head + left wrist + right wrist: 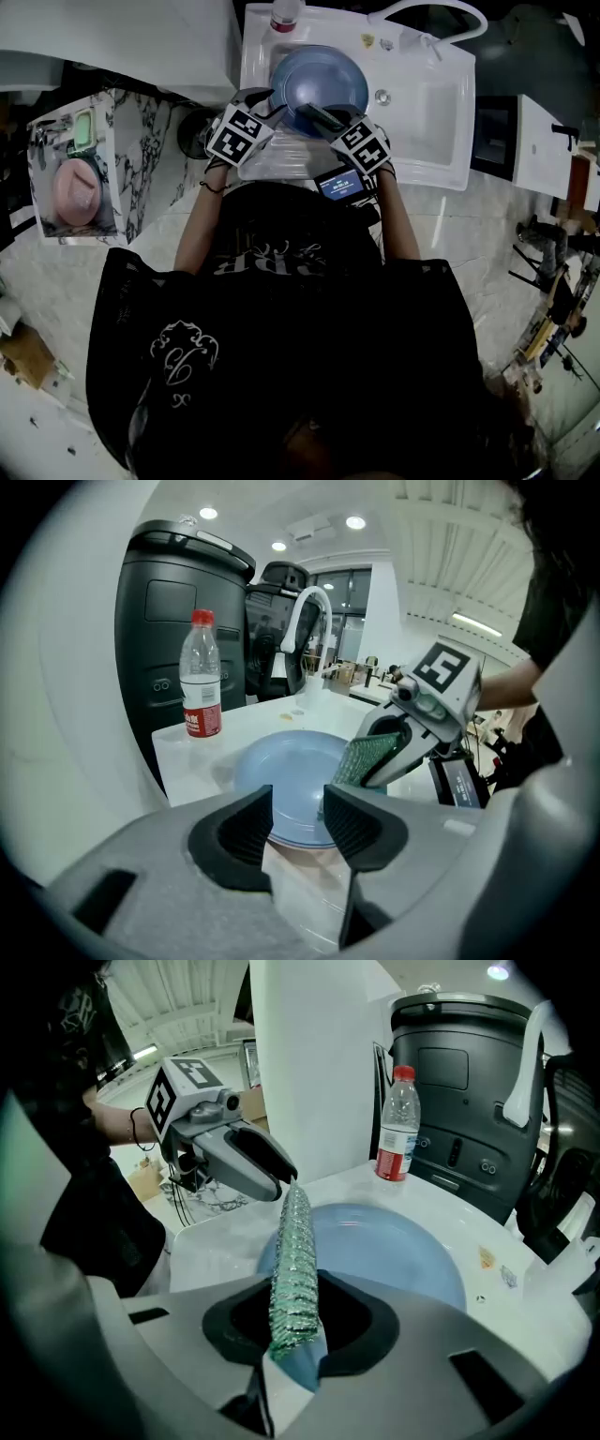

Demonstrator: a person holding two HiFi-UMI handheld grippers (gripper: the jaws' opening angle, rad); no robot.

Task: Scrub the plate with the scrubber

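Observation:
A round blue plate (pixel 323 75) (pixel 281 780) (pixel 394 1251) lies flat in the left part of the white sink (pixel 431 112). My right gripper (pixel 314 114) (pixel 295 1321) is shut on a green-faced scrubber with a blue sponge back (pixel 293 1260) (pixel 368 758). The scrubber stands on edge, its far end down on the plate's right side. My left gripper (pixel 272 101) (pixel 298 822) (pixel 281 1174) is at the plate's near-left rim. Its jaws stand a narrow gap apart with nothing between them. Whether it touches the rim, I cannot tell.
A clear water bottle with a red cap (pixel 201 677) (pixel 397 1124) (pixel 284 14) stands on the sink's back ledge. A white faucet (pixel 309 621) (pixel 431 19) arches behind the plate, and the drain (pixel 382 97) is to its right. A black bin (pixel 169 621) stands beyond.

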